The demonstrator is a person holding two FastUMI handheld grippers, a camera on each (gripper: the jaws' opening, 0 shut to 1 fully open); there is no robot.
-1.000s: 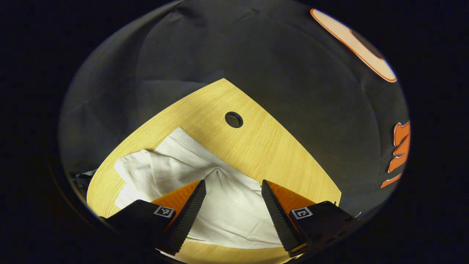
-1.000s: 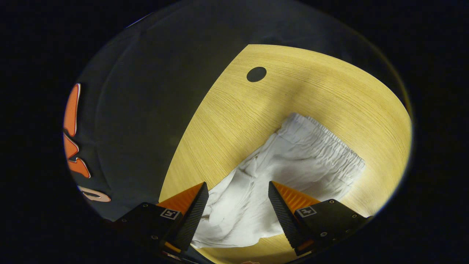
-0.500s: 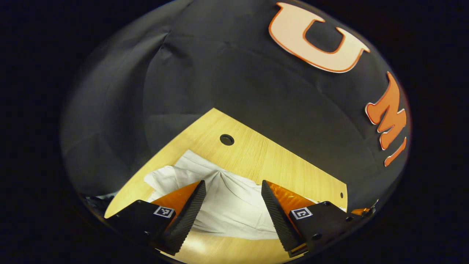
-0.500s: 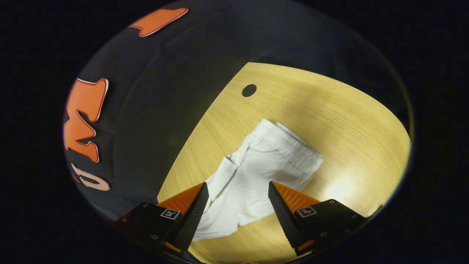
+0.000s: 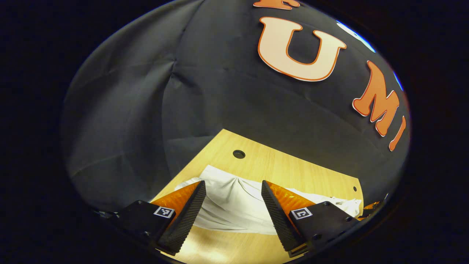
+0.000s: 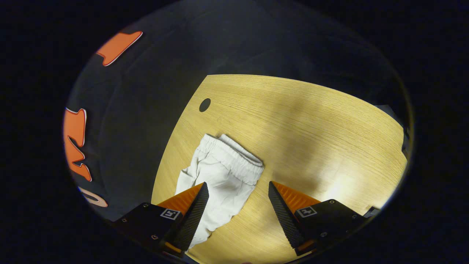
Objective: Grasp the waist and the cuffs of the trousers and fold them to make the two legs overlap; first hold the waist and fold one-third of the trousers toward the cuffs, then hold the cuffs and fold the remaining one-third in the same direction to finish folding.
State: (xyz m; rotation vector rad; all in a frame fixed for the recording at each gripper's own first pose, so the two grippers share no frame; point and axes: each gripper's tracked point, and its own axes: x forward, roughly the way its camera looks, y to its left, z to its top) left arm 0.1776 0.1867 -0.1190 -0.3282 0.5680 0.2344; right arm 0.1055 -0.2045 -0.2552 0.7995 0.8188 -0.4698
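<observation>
Wood table [image 6: 311,121] w/ cable hole [image 6: 205,105], black cloth wall; white trousers [image 6: 223,172] on top.

Ahead of the right gripper [image 6: 238,192], whose jaws stand apart with nothing between them, bare counter [image 6: 311,121] spreads wide to its right and forward. The white trousers [image 6: 220,172] lie low on the wood to its left, their gathered waist farthest from it, near a round hole [image 6: 205,105] by the counter's edge. Before the left gripper [image 5: 233,190], also spread and holding nothing, the trousers [image 5: 234,205] stretch across its path; beyond them lies a bare strip of counter, then the booth wall [image 5: 220,91].
</observation>
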